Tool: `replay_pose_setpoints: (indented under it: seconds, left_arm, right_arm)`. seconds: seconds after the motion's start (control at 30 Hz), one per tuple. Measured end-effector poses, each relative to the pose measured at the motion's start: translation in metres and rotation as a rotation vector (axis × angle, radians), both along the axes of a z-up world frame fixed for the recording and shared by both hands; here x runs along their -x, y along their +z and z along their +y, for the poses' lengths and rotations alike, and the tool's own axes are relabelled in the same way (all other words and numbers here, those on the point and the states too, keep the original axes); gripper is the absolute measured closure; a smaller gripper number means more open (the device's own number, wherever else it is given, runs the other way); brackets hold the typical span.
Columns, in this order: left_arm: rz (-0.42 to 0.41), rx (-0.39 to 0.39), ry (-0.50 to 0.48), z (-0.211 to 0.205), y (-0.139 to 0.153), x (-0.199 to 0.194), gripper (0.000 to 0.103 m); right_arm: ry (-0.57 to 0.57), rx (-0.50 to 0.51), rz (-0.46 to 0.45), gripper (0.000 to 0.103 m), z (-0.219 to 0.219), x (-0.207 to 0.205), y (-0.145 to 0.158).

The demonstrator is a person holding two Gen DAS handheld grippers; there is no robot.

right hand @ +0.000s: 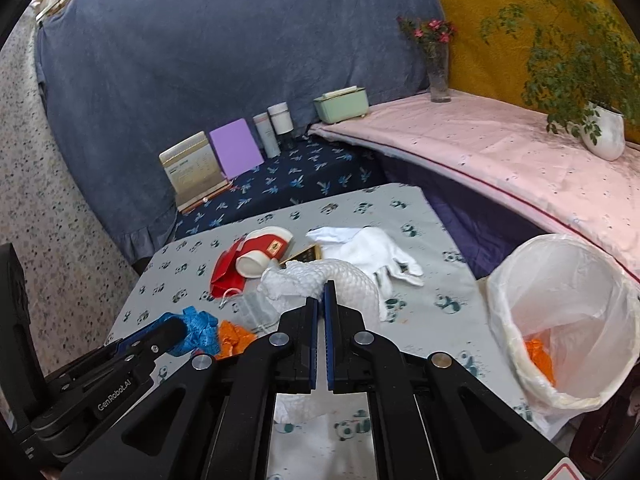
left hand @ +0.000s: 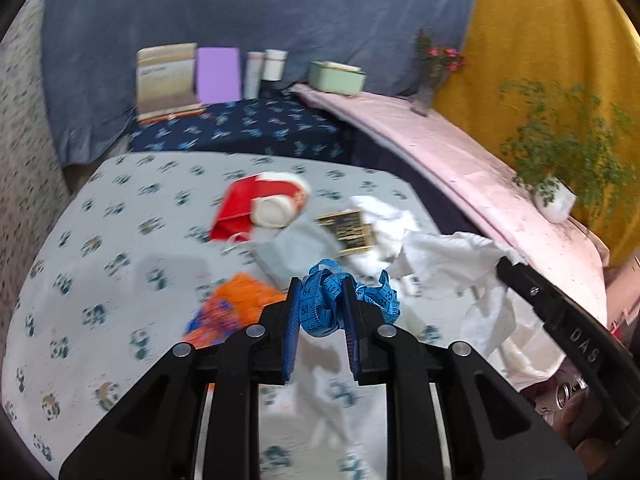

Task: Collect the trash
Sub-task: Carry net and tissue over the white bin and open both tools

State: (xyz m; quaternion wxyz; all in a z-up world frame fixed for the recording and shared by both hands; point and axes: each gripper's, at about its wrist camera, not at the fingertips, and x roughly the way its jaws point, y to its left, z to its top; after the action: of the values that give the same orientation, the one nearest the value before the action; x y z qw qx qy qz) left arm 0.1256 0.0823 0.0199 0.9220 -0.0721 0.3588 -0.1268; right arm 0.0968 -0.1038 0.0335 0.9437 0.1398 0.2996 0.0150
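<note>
Trash on the panda-print table: blue tape, soft and crumpled, is pinched between the left gripper pads near the table's near-left edge, so it reads as picked for the bin. Right gripper is clamped on white foam wrap, bubbly and limp. Lined bin sits at the near-right corner, mouth tilted toward the table, orange scrap inside. Red cup, white glove, orange wrapper lie mid-table.

1. Your left gripper points downward, and its blue pads are clamped on a bundle.
2. Your right gripper points downward, jaws pressed together.
</note>
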Motion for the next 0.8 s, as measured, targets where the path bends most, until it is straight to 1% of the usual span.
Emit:
replay_pose_setpoints:
  seconds: [0.17, 0.4, 0.6, 0.8]
  left_arm:
    - [-0.017, -0.014, -0.081, -0.049, 0.009, -0.001, 0.084]
    - [-0.018, -0.031, -0.208, -0.121, 0.009, -0.001, 0.084]
    - [0.007, -0.041, -0.328, -0.191, 0.001, -0.003, 0.084]
    - [0.045, -0.06, -0.411, -0.246, -0.016, -0.003, 0.084]
  right_arm:
    - [-0.064, -0.009, -0.018, 0.1, -0.034, 0.012, 0.002]
    - [-0.189, -0.014, -0.025, 0.1, -0.097, 0.03, -0.002]
    - [-0.318, -0.027, -0.004, 0.1, -0.156, 0.046, -0.015]
    - [-0.412, -0.049, 0.032, 0.1, -0.202, 0.06, -0.033]
